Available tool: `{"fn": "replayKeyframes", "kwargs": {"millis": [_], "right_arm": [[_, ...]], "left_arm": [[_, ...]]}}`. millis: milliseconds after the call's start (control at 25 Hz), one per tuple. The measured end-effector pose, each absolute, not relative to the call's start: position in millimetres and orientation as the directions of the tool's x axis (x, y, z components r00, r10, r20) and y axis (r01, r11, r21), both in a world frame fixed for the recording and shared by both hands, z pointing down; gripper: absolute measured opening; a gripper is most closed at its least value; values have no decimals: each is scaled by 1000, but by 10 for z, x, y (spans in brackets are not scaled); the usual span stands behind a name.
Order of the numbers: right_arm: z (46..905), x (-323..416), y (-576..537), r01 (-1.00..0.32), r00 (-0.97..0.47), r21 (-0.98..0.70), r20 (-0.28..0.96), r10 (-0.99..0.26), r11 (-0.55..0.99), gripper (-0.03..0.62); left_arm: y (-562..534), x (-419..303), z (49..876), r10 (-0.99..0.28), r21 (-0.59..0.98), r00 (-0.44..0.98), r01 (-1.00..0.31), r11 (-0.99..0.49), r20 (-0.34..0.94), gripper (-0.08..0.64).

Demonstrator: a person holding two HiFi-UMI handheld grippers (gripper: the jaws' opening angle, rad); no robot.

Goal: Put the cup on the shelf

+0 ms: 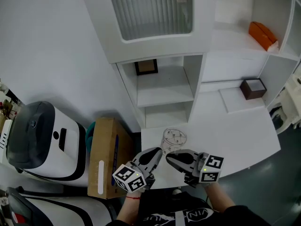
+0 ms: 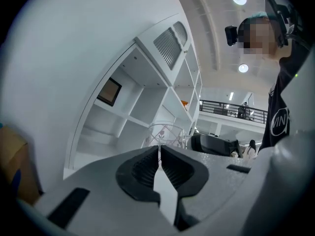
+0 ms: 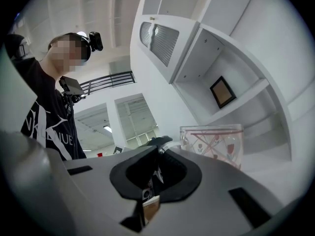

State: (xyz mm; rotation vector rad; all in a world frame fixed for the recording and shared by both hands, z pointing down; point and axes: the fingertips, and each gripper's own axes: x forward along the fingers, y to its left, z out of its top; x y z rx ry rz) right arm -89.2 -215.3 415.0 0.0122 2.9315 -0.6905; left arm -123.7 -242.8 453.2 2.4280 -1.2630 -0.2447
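The cup (image 1: 174, 139) stands on the table (image 1: 235, 126), in front of the shelf (image 1: 164, 94), untouched. Just before it, the left gripper (image 1: 157, 151) and right gripper (image 1: 170, 157) are clenched on nothing. The grasp is not yet begun, and next, I judge, one claw must open around the cup.

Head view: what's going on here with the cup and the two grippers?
A person holds the left gripper and right gripper side by side, just short of the clear cup. Both have their jaws together with nothing between them. The cup stands upright on the white counter in front of the shelf unit, not yet picked up.
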Motion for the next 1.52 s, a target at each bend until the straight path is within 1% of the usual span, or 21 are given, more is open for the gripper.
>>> {"fn": "replayKeyframes", "kwargs": {"millis": [400,880,1200,1520], "right_arm": [[3825,-1052,-2652,-89,-987,-315,-102,-127,945,8],[3530,-1225,-3107,-174,-977,-209,-88,-196,962,9],[3475,-1376,-3381,-204,-976,-160,-41,-213,966,9],[3422,-1507,-3548,-201,-977,-106,-51,-208,974,9]], "left_arm": [[-2983,-1379,4295,-757,403,653,-697,-593,16,21],[-3459,-1479,3973,-718,363,695,-662,-656,-31,21],[-3714,-1599,3933,-734,385,677,-664,-642,-57,21],[-3893,-1734,3875,-752,386,654,-675,-629,-83,21]]}}
